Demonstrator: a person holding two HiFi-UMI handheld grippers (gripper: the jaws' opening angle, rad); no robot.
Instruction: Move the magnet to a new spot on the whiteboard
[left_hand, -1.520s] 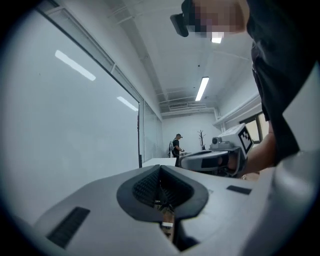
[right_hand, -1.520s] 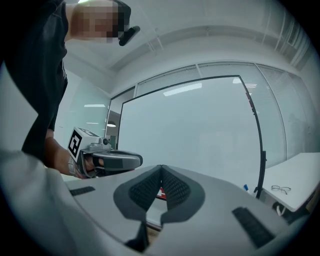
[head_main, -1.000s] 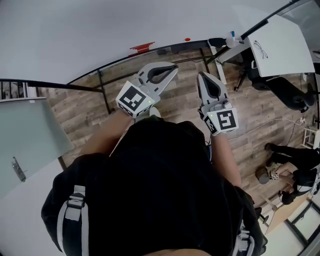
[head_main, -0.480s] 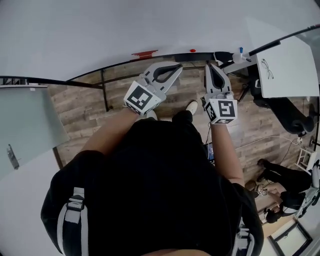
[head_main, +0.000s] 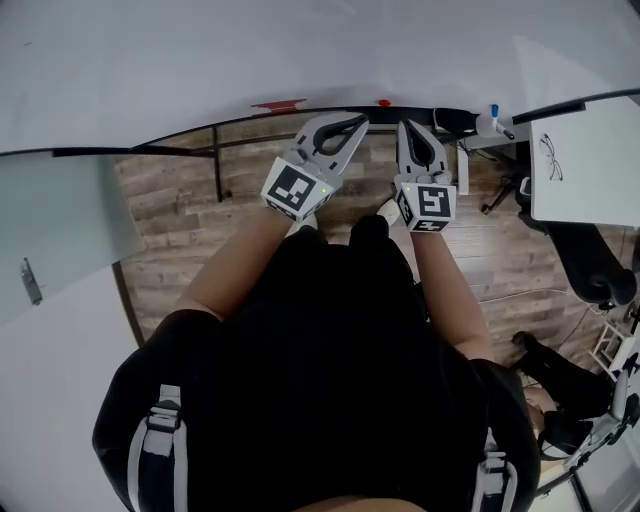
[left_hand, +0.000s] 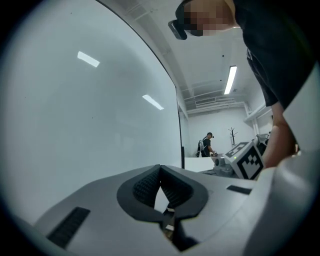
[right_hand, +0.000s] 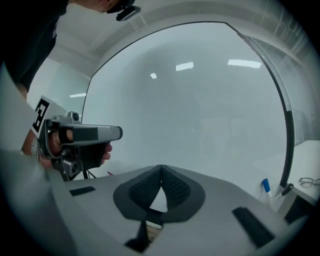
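Note:
The whiteboard (head_main: 300, 45) fills the top of the head view, and both gripper views face its bare white surface. A small red magnet (head_main: 383, 102) sits at the board's lower edge. My left gripper (head_main: 352, 123) points at the board just left of the magnet, shut with nothing between its pads. My right gripper (head_main: 413, 128) is a little right of the magnet, shut and empty as well. In the left gripper view the left gripper (left_hand: 160, 168) has its pads meeting at the tip, and so does the right gripper (right_hand: 161, 168) in its own view.
A flat red object (head_main: 278, 104) lies along the board's lower edge to the left. A blue-capped marker (head_main: 492, 112) stands at the right end. A second white panel (head_main: 600, 170) with a drawing of glasses is at the right, above a black chair (head_main: 590, 265).
Both grippers have moved up toward the whiteboard's lower edge and closer together. The magnet now lies between their tips in the head view. Both stayed shut.

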